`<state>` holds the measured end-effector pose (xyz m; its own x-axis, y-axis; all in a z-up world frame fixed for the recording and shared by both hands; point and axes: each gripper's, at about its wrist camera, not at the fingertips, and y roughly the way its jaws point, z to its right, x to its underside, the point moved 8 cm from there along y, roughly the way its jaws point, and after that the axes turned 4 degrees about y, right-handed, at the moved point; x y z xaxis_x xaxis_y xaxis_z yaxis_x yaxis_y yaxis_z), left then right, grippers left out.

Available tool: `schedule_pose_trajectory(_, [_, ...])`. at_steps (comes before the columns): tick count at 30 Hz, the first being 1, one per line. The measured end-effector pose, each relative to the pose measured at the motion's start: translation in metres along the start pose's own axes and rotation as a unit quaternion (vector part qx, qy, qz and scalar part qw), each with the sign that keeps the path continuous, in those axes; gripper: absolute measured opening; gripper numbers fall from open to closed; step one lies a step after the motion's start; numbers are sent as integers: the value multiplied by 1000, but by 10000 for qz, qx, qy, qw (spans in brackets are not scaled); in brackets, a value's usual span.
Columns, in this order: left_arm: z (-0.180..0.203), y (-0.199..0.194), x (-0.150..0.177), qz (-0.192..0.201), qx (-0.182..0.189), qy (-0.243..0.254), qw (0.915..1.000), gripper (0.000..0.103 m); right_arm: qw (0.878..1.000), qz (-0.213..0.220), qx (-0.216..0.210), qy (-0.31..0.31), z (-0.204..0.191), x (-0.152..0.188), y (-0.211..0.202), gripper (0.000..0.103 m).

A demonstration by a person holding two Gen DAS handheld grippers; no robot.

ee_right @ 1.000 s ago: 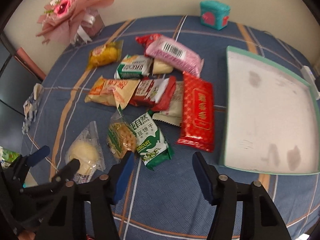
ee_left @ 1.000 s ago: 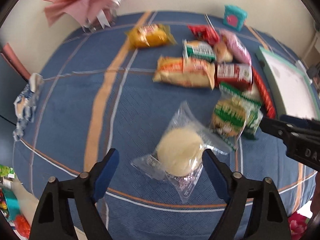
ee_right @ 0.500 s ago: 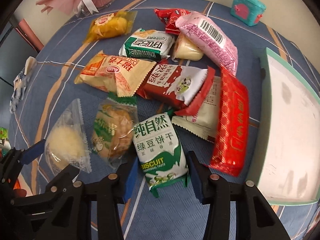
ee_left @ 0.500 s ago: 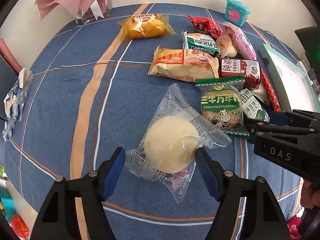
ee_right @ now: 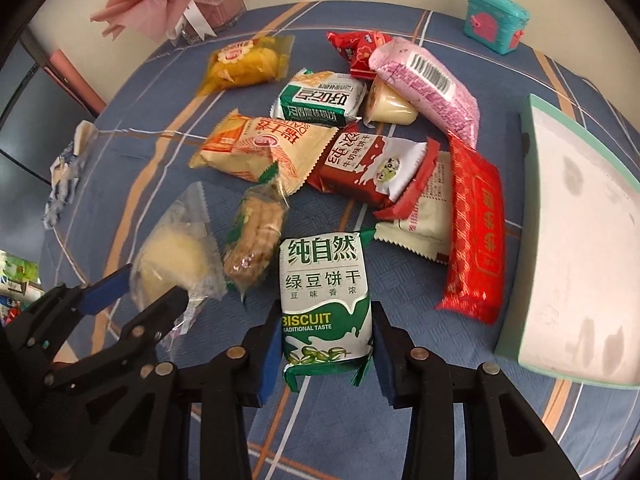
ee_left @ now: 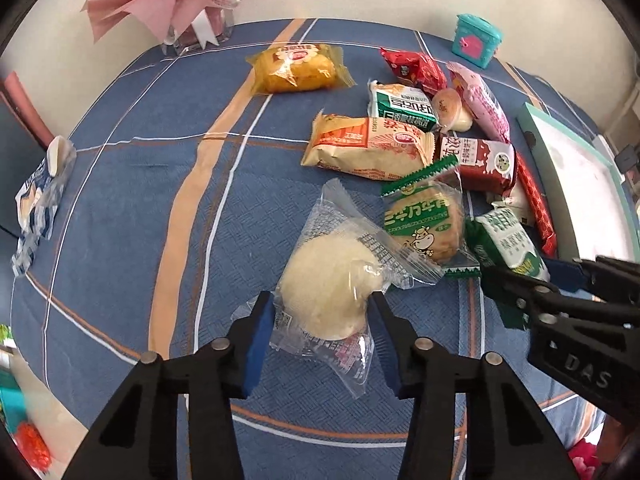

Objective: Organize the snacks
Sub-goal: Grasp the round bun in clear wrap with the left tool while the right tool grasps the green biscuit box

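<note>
A pale round bun in a clear wrapper (ee_left: 328, 292) lies on the blue checked cloth. My left gripper (ee_left: 324, 320) is closing on it, and its blue pads touch the wrapper on both sides. A green and white biscuit pack (ee_right: 324, 280) sits between the pads of my right gripper (ee_right: 326, 340), whose jaws are closing and pressing on its lower sides. In the right wrist view the left gripper (ee_right: 150, 286) and the bun (ee_right: 172, 256) appear at lower left. In the left wrist view the right gripper (ee_left: 520, 272) holds the biscuit pack (ee_left: 508, 240) at the right.
A white tray with a mint rim (ee_right: 580, 220) lies at the right. Several other snack packs crowd the middle: a round biscuit pack (ee_left: 424, 224), a long red pack (ee_right: 476, 232), a pink pack (ee_right: 428, 84), a yellow cake pack (ee_left: 296, 68). A bouquet (ee_left: 192, 0) and teal box (ee_right: 496, 20) stand at the back.
Both grippers came lower and narrowed. The left pads closed in on the bun's wrapper. The right gripper shifted over the green biscuit pack and closed onto its sides.
</note>
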<state>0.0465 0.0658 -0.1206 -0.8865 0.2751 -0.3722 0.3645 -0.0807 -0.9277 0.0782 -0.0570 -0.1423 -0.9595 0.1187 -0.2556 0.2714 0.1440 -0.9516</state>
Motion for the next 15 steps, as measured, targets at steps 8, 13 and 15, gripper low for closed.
schedule_pose_trajectory(8, [-8, -15, -4, 113, -16, -207, 9997, 38, 9992, 245, -221, 225, 2, 10, -33, 42])
schedule_pose_trajectory(13, [-8, -19, -7, 77, 15, -273, 9996, 37, 9986, 386, -216, 276, 5, 12, -45, 42])
schedule_pose_trajectory(15, [-7, -12, -5, -33, -41, -228, 9997, 38, 9989, 380, -141, 226, 7, 13, -47, 42])
